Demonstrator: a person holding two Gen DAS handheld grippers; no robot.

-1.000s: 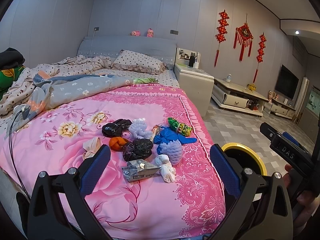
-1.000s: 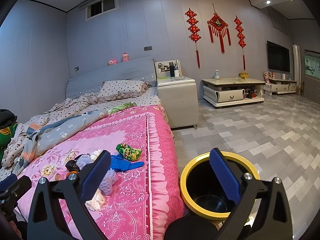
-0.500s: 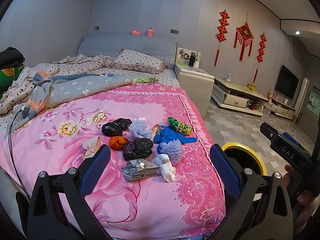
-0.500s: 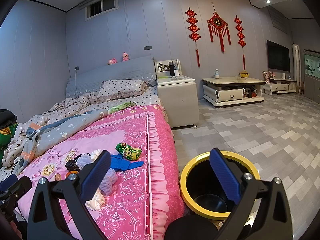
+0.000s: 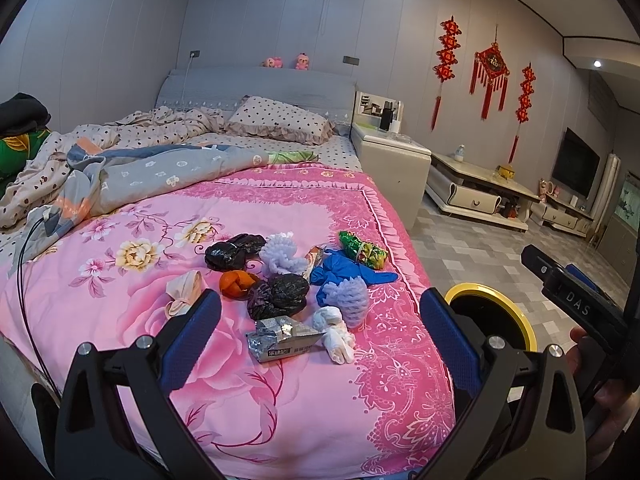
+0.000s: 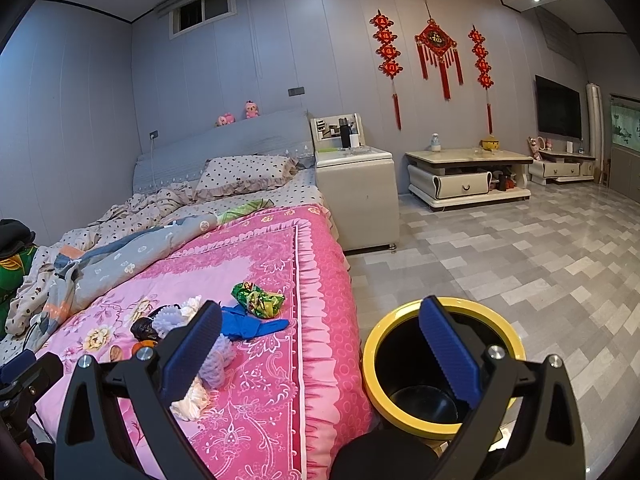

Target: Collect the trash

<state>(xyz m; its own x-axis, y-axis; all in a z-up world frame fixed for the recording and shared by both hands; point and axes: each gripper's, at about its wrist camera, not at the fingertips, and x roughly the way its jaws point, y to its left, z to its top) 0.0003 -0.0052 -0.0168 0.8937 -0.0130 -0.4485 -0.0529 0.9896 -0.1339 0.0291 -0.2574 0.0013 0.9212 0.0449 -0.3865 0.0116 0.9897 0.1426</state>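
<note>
So the trash is all bunched up on the pink floral bedspread [image 5: 120, 280], near the right edge of the bed: a silver wrapper [image 5: 282, 338], two black bags [image 5: 280, 294], an orange wad [image 5: 238, 284], a blue glove [image 5: 344, 272], a green foil wrapper [image 5: 363, 249] and some lavender foam nets [image 5: 346, 298]. The left gripper [image 5: 320, 340] hangs over that pile with its blue pads wide apart, holding nothing. The right gripper [image 6: 320, 340] is spread wide too, empty, hovering between the bed edge and the yellow-rimmed bin [image 6: 400, 320] on the tiled floor beside the bed.
</note>
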